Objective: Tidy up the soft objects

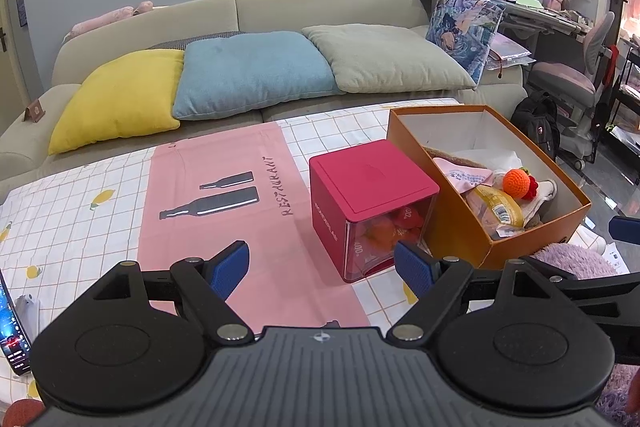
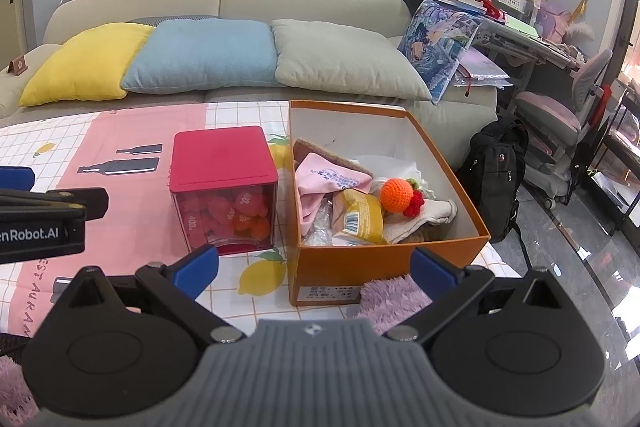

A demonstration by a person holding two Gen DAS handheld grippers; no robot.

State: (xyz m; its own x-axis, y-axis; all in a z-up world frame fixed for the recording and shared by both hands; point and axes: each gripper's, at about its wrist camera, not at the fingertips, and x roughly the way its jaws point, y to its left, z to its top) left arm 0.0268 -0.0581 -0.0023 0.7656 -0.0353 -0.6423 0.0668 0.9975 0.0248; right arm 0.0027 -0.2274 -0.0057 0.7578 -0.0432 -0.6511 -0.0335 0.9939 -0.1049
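Black gripper (image 1: 322, 265) linkages, blue ribbed fingertips (image 1: 230, 267), silver pivot screws, grey grooved housing.

Pinks, oranges and pastels on a checked cloth

Orange box (image 2: 384, 263) with white inside; crimson-lidded cube (image 2: 222, 167); orange crocheted ball (image 2: 396, 196); white tablecloth (image 1: 72, 211) gridded, lemon-printed; pink mat (image 1: 224, 187) with dark bottles; yellow (image 1: 120, 99), blue (image 1: 252, 71), sage cushions (image 1: 392, 59).

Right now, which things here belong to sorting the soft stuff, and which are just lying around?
Job:
orange box
crochet orange
pink cloth
purple fluffy piece
red cube container

Lying about:
sofa cushions
backpack
phone
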